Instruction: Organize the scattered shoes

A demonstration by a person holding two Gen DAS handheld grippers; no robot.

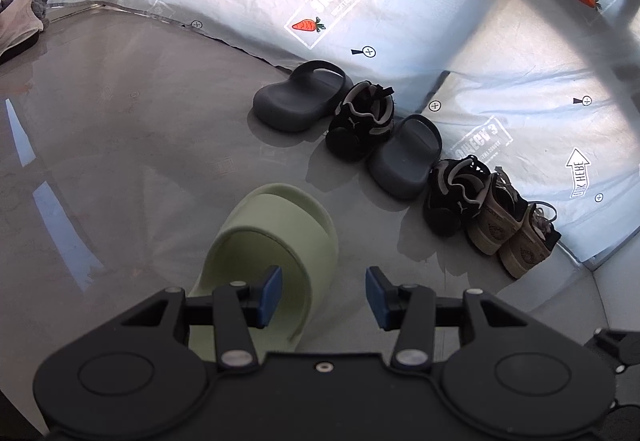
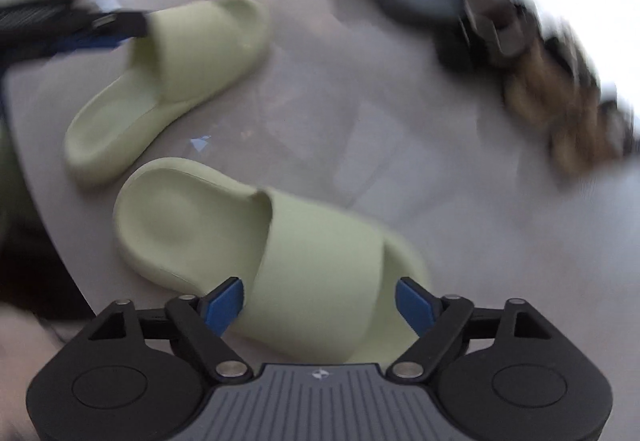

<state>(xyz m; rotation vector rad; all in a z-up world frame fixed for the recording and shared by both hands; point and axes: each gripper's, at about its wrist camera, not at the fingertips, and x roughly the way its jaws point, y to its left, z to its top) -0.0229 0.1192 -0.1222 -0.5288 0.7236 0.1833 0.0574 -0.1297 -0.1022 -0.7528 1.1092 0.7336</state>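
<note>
Two green slides lie loose on the grey floor, well short of the shoe row lined along the sheeted wall.

Left gripper: jaws part open, nothing pinched. Its left pad sits over the strap of the far slide; the right pad hangs over bare floor. From the right wrist view the same slide has this gripper at its strap.

Right gripper: jaws wide, straddling the strap of the near slide, pads clear of it. The view is smeared, so the contact is hard to read.

Risks, as I judge them:
- Left closing off-centre catches only the strap edge; soft foam folds and the slide twists or drops.
- Right closing while moving shoves the near slide into the far one just beside it.
- A loose carry knocks the row out of line.
</note>
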